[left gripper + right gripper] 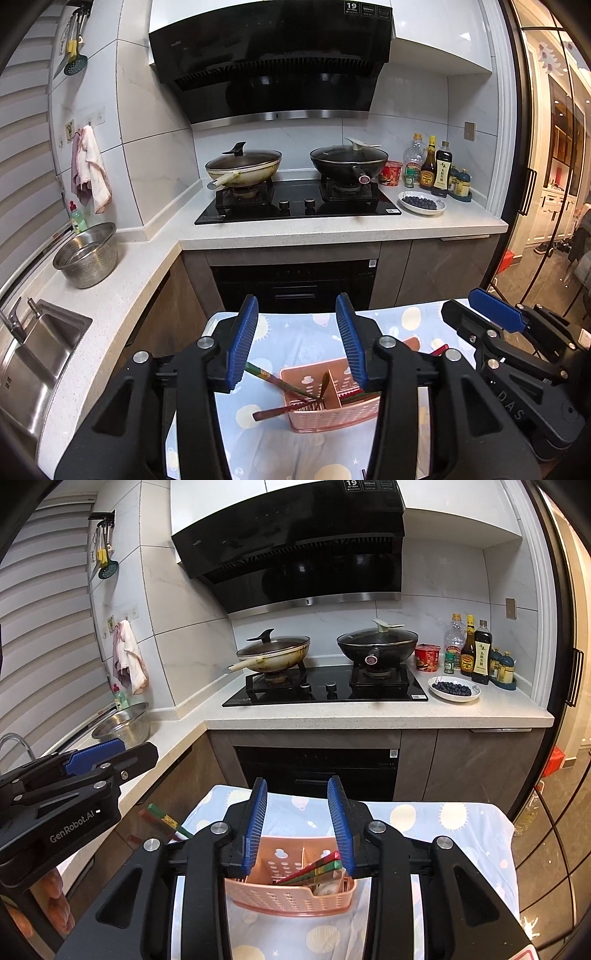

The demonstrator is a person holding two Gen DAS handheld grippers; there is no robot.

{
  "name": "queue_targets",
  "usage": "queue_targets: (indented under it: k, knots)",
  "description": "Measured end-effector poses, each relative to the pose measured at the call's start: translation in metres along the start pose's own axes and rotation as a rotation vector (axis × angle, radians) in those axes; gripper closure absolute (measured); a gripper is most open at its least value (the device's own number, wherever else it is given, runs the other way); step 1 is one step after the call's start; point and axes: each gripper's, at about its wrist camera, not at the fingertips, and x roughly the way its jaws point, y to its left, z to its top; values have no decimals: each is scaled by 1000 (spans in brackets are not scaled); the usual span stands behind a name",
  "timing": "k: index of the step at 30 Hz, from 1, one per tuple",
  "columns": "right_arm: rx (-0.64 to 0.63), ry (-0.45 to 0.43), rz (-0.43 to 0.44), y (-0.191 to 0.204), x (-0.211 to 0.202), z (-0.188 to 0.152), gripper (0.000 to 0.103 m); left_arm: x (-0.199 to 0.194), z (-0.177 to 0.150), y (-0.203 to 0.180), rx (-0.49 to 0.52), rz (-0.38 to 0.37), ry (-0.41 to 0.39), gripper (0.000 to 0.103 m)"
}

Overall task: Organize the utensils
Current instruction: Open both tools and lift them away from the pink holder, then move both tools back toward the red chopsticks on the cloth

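Observation:
A pink perforated basket [332, 410] with a middle divider stands on a small table under a pale blue cloth [306, 332]. In its left compartment lean patterned chopsticks [275, 380] and a brown spoon [273, 411], their ends sticking out to the left. Red and green chopsticks [314, 867] lie in the right compartment of the basket [291, 897]. My left gripper [297, 343] hangs open above the basket's left half, nothing between its blue pads. My right gripper [297, 819] is open over the right half, also holding nothing. The two grippers sit side by side.
Beyond the table runs an L-shaped stone counter [332, 229] with a black hob [295, 206] bearing two lidded woks. A steel colander [86, 254] and sink [40, 350] are at the left. Sauce bottles [436, 170] and a plate of blueberries [421, 203] stand at the right, by glass doors.

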Motion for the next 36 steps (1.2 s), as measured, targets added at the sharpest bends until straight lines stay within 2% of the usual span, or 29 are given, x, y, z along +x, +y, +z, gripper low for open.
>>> queue_targets:
  k: [11,18,29,36]
  knots:
    - [-48,-21,-7,13,-42,-30,69,-29,-23,2,-4,-6,-11,61]
    - [-56,2,9,19,-69,-64,69,-49,-49,-1,0,-17,-4,59]
    - [-49,93,14,21,-104,-146,68,-71,-131,-12,28,-19,72,57]
    - [-24,223,10,17,-112,-216,67,-75,-194,-12,14,-19,164,57]
